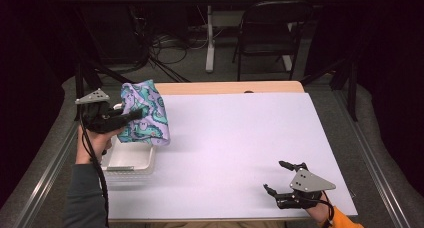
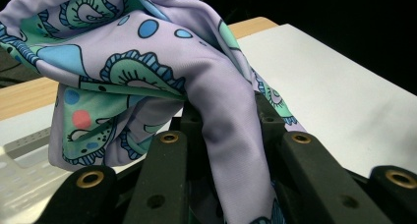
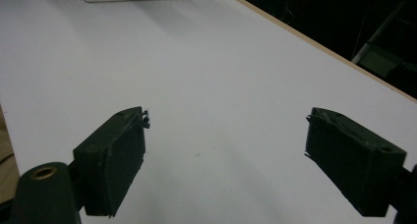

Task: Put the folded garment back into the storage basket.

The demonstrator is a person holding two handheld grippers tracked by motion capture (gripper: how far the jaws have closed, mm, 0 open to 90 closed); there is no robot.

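Item: patterned cloth (image 1: pixel 145 114), upper left of the high view, hanging above the white basket (image 1: pixel 131 159) at the bench (image 1: pixel 240 138) edge. Left gripper (image 1: pixel 134 115): jaws clamped on a fold. Right gripper (image 1: pixel 278 177), lower right: jaws apart, nothing between.

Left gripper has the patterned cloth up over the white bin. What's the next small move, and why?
Probably carry the cloth sideways over the bare white table and lower it there. The left gripper is shut on a bunched fold, and the cloth hangs above the white bin, clear of the tabletop. The right gripper rests open near the table's front edge, ready to take a corner.
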